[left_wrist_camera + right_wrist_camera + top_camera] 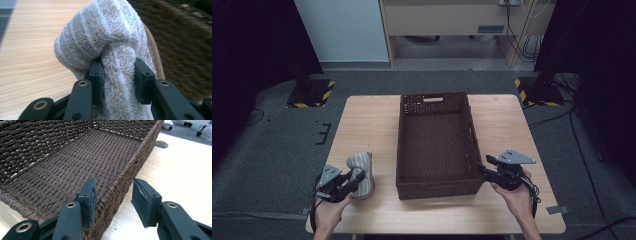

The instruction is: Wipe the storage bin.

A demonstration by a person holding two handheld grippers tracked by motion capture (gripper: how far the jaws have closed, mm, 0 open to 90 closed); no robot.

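Stock as I read it from my station: one wooden counter [362, 120]; one dark brown wicker basket [434, 145] at its centre; one rolled striped terry towel [361, 172] at 8 o'clock of the basket, just beside its left wall. Two hand-held grippers. My left hand-held gripper [119, 75] is clamped on the towel. My right hand-held gripper [113, 200], at 4 o'clock, stands spread, jaws astride the basket's wall.
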